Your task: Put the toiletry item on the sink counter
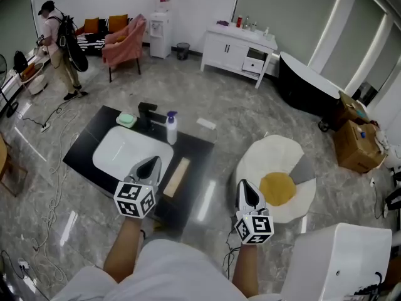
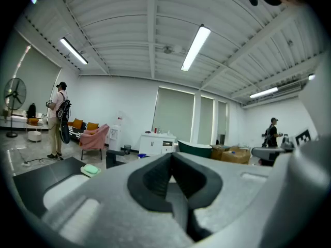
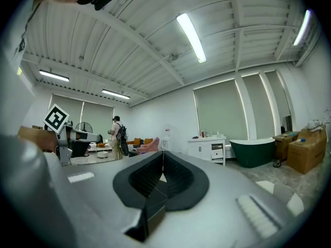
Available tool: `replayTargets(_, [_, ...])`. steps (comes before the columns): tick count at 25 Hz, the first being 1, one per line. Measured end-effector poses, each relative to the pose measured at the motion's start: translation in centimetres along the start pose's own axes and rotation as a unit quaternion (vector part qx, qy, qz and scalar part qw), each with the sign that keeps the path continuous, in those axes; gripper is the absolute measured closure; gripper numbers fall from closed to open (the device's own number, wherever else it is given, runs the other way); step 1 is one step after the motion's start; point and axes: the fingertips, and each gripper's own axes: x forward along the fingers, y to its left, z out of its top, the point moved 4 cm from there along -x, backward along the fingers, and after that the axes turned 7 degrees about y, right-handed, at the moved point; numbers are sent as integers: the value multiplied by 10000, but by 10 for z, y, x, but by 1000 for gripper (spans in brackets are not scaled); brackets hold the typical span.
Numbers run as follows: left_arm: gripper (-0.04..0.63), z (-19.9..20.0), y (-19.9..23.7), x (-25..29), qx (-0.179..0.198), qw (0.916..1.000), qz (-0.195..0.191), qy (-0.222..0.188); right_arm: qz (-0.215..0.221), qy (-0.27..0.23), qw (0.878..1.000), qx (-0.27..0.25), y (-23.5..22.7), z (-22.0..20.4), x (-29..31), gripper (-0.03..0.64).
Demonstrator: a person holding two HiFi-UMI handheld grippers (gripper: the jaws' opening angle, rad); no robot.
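Fingers (image 2: 154, 179) together, empty, on left gripper (image 1: 153, 162) and right gripper (image 1: 247, 185)

Against the far wall, a white cabinet (image 1: 239, 50) with bottles on top. Just right of the cabinet, a dark bathtub (image 1: 307, 83); farther right, cardboard boxes (image 1: 356, 144). Left of the cabinet, a small dark bin (image 1: 182, 50), a water dispenser (image 1: 160, 33), a pink-draped armchair (image 1: 124, 41), then a standing person (image 1: 59, 46). Nearer than the cabinet, well apart, a fried-egg rug (image 1: 277, 179).

The black sink counter (image 1: 195, 150) has bare room at its right end. Behind the round white basin (image 1: 125, 152) stand a green soap bar (image 1: 126, 120), a black tap (image 1: 146, 113) and a white pump bottle (image 1: 171, 129). A long wooden strip (image 1: 177, 177) lies beside the basin.
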Motion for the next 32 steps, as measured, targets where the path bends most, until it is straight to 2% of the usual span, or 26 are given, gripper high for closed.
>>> replayTargets(17, [597, 30, -11, 19, 310, 9990, -116, -311, -94, -117, 9999, 11, -29, 14, 13, 612])
replayTargets(32, [598, 33, -14, 22, 228, 9985, -236, -447, -166, -156, 9997, -49, -34, 16, 15, 612])
